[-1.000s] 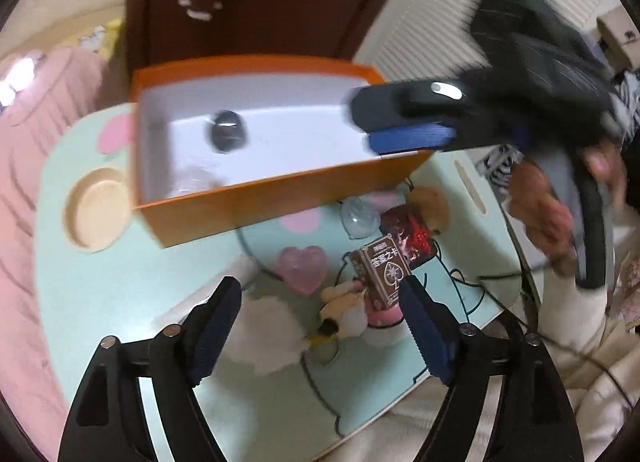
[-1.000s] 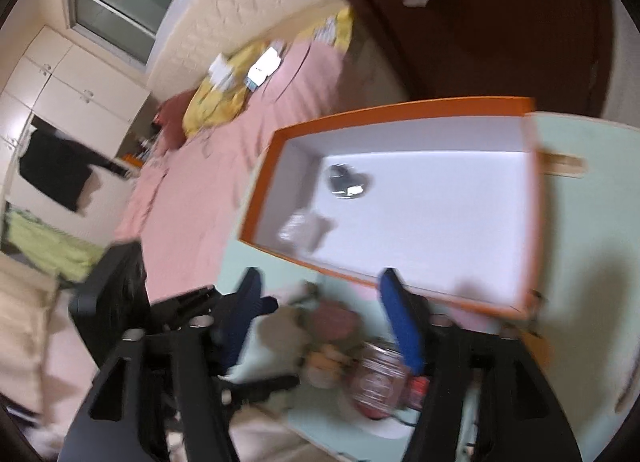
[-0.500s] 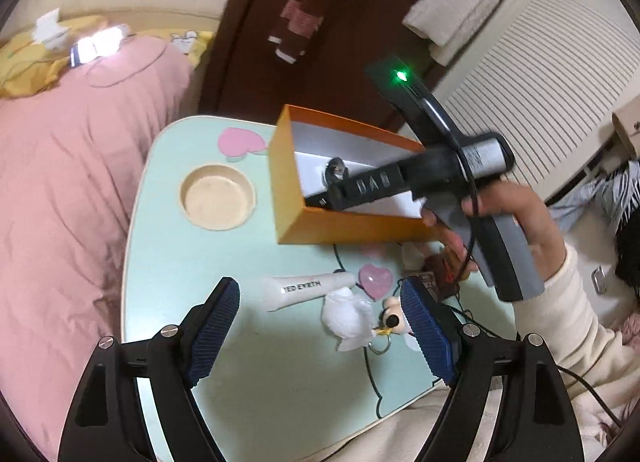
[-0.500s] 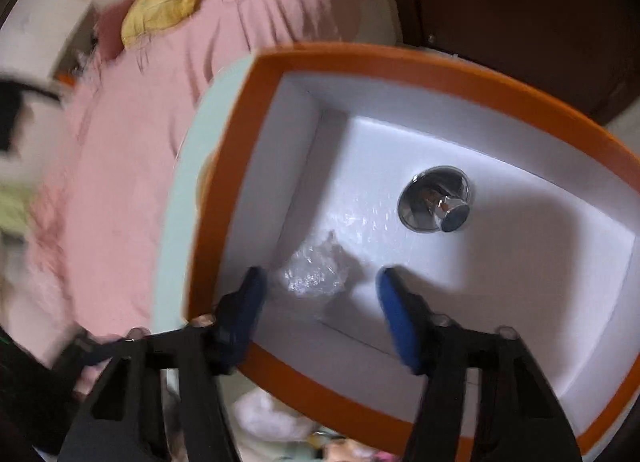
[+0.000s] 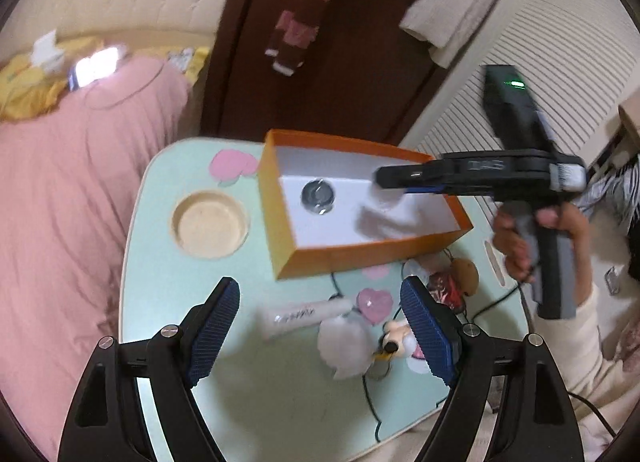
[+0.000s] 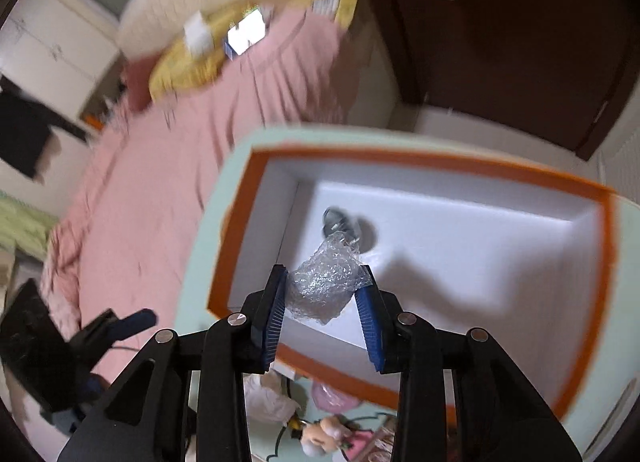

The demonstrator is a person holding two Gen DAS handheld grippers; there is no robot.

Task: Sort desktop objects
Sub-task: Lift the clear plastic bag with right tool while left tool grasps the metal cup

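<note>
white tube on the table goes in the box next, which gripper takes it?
Left. The left gripper is open and empty, with the white tube lying between its fingers' line of sight. The right gripper is shut on a bubble wrap wad over the orange box.

the box (image 5: 372, 258) stands on the table (image 5: 280, 402), toward its far side — a round metal piece (image 5: 318, 195) lies inside it near the left wall. the right gripper (image 6: 322, 294) hangs over the box with a wad of wrap (image 6: 326, 284) between its fingers. left of the box sits a round recess (image 5: 210, 224). in front of the box lie a tube (image 5: 304, 312), a heart piece (image 5: 374, 302) and a small figure (image 5: 396, 338) — the left gripper (image 5: 320, 332) hovers above these.
</note>
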